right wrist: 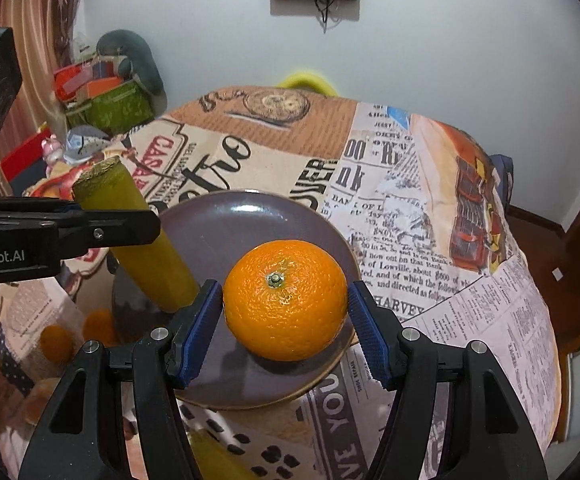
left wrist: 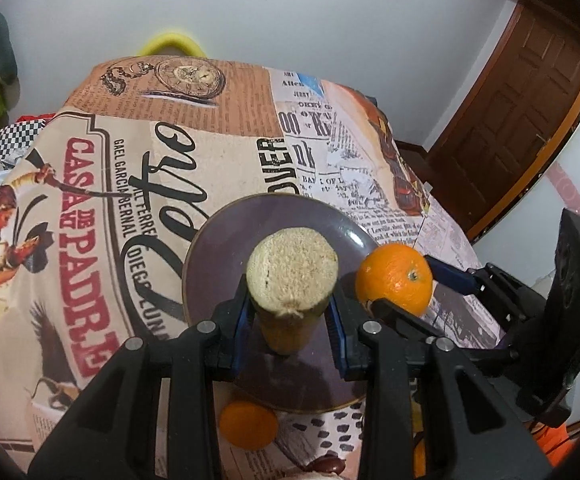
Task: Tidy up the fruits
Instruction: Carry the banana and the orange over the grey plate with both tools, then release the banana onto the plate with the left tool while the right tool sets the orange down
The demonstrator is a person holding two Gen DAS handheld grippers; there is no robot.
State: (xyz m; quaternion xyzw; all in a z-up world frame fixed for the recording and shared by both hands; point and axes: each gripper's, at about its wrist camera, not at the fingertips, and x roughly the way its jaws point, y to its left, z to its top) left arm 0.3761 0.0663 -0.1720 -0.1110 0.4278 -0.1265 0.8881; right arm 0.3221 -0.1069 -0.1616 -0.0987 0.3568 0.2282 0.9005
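Note:
A purple plate (left wrist: 226,248) (right wrist: 218,232) lies on the printed tablecloth. My left gripper (left wrist: 292,316) is shut on a yellow-green sugarcane piece (left wrist: 290,280) with a pale cut end, held tilted with its lower end on the plate; it also shows in the right wrist view (right wrist: 146,240). My right gripper (right wrist: 286,304) is shut on an orange (right wrist: 286,300), stem up, just above the plate's right side; the orange also shows in the left wrist view (left wrist: 395,278).
Another orange (left wrist: 248,424) lies on the cloth in front of the plate; small oranges (right wrist: 56,342) lie at the left. Boxes and clutter (right wrist: 106,100) stand far left. A wooden door (left wrist: 522,120) is at the right.

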